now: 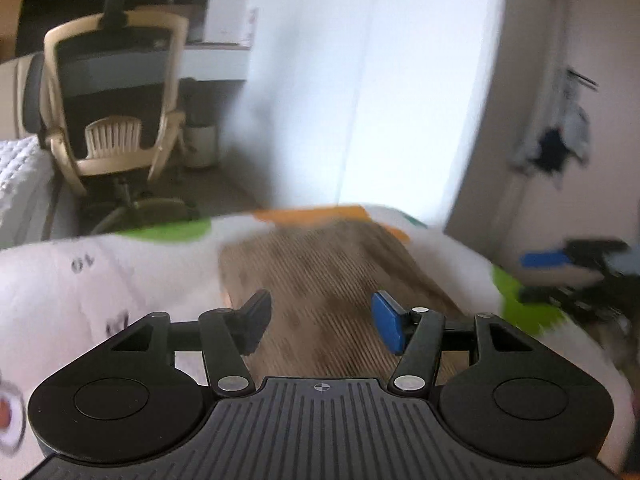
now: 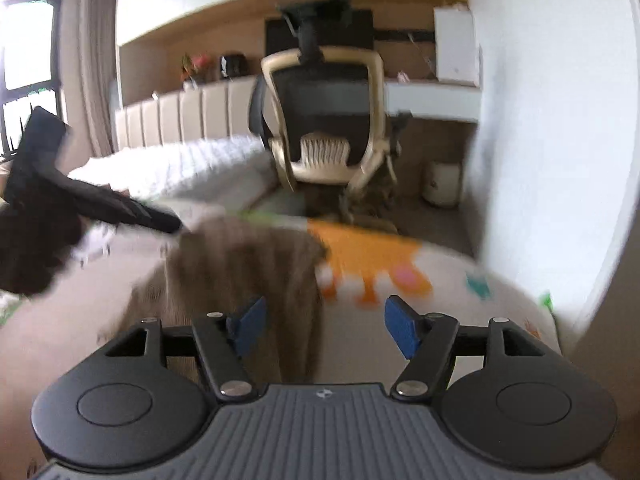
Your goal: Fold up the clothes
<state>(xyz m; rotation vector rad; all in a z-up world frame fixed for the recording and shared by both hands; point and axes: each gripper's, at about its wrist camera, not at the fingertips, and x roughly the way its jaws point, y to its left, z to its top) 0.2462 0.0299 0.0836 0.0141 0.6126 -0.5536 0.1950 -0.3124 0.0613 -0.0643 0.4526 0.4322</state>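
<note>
Brown garment lying on the printed bed cover, both grippers hovering over it with nothing held.

Left gripper is sitting square over the ribbed cloth, fingers apart with only fabric showing below the gap; the long axis is running straight away from it toward the far bed edge. Right gripper is hanging off the garment's right edge, fingers apart too, so the left looks nearer for the next pinch. Right view is showing the left gripper's body over the far left corner and a cloth edge draping; left view is showing the rib direction, blurred, plus the office chair.
</note>
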